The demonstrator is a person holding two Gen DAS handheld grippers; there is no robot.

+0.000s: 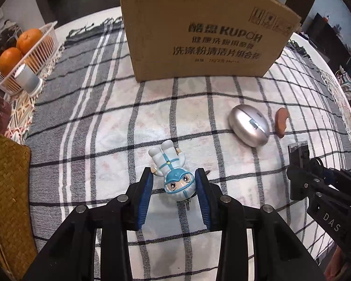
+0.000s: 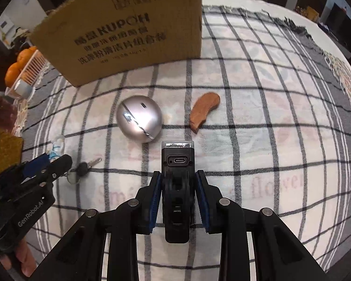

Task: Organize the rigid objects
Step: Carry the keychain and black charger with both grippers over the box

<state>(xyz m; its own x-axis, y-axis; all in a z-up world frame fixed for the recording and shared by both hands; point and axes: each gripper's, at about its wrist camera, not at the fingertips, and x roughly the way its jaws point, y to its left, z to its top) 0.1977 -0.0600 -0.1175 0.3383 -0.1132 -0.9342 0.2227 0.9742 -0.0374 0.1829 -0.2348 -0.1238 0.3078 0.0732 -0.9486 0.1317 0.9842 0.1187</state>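
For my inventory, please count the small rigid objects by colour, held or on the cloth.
White and blue: 1, figurine
Silver: 1, egg-shaped case
Brown: 1, wooden piece
Black: 1, device
Total: 4

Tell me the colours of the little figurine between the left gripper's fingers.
The figurine is white with light-blue trim and a blue hood, clearest in the left wrist view.

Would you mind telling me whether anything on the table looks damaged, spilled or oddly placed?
Nothing looks damaged or spilled. The silver egg-shaped case and wooden piece simply lie loose on the checked cloth before the cardboard box.
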